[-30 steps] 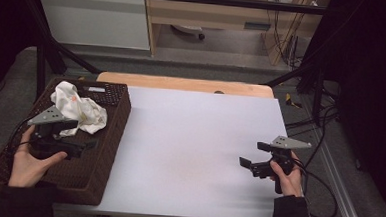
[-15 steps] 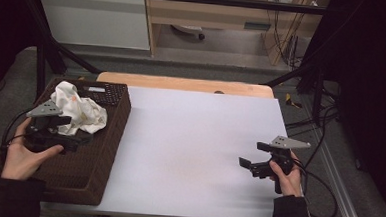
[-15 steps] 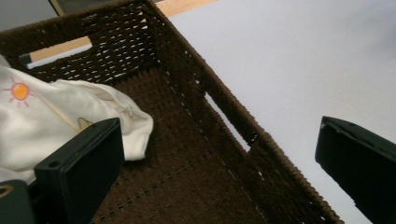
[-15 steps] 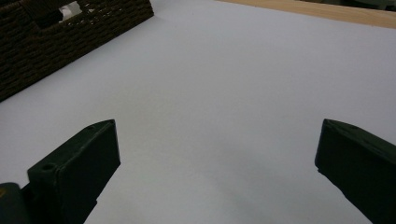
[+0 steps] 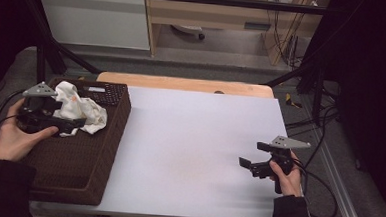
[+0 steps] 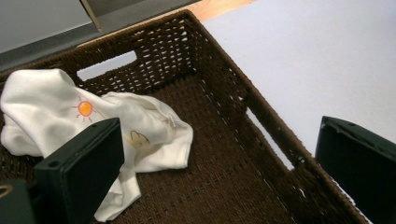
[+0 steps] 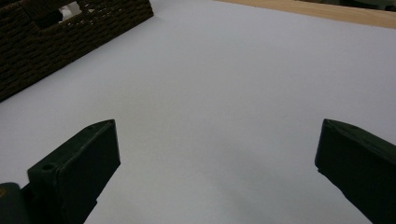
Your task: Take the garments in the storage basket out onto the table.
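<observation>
The left claw (image 5: 67, 127), jaws spread wide, has moved up to the crumpled white cloth (image 6: 60, 116) in the wicker basket (image 5: 103, 154), poised to grasp it, while the released right claw (image 5: 248, 164) waits over the bench (image 5: 194, 138).

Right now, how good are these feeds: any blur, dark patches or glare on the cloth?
High view: dim and soft, edges black, white table evenly lit. Left gripper view: white cloth and basket sharp, no glare; near jaws slightly blurred. Right gripper view: plain table, faint shadow between the jaws.
</observation>
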Demonstrator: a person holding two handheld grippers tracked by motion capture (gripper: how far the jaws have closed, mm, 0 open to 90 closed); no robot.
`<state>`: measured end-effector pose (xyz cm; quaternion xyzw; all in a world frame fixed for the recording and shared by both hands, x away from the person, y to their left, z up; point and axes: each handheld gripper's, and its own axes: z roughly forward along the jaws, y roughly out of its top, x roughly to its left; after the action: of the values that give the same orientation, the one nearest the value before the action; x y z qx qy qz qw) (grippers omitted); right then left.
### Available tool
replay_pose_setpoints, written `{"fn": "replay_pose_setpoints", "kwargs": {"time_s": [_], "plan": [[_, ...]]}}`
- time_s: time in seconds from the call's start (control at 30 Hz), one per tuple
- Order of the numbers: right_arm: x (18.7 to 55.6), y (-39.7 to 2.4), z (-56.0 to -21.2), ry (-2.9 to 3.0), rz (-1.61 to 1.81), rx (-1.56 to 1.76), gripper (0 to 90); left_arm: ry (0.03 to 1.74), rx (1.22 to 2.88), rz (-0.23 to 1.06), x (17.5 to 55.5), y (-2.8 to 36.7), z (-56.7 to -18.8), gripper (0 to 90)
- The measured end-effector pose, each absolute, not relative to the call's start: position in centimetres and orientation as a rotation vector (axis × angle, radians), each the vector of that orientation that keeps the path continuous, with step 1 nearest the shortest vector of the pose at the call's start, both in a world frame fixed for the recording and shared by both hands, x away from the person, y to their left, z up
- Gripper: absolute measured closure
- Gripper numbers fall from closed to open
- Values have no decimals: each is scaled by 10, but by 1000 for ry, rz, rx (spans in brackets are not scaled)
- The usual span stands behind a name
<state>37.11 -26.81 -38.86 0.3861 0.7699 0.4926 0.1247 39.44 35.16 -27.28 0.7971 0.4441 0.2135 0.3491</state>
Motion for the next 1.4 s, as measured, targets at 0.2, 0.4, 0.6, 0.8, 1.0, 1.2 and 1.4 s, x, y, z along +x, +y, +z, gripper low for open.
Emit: {"fn": "replay_pose_setpoints", "kwargs": {"time_s": [0.2, 0.4, 0.6, 0.8, 1.0, 1.2, 1.4], "plan": [[371, -268, -389, 2246, 1432, 1123, 7, 1199, 2070, 571, 408, 357, -277, 12], [371, -268, -389, 2247, 1432, 1124, 7, 1254, 2057, 596, 419, 365, -283, 12], [372, -267, -390, 2249, 1427, 1122, 7, 1310, 2037, 602, 429, 374, -289, 12], [372, -267, -390, 2248, 1427, 1123, 7, 1358, 2053, 610, 440, 378, -298, 12], [372, -267, -390, 2248, 1428, 1124, 7, 1403, 2035, 638, 449, 386, -306, 12], [372, -267, -390, 2253, 1425, 1127, 7, 1448, 2030, 642, 458, 395, -315, 17], [372, -267, -390, 2254, 1423, 1128, 7, 1493, 2045, 633, 466, 401, -327, 28]]}}
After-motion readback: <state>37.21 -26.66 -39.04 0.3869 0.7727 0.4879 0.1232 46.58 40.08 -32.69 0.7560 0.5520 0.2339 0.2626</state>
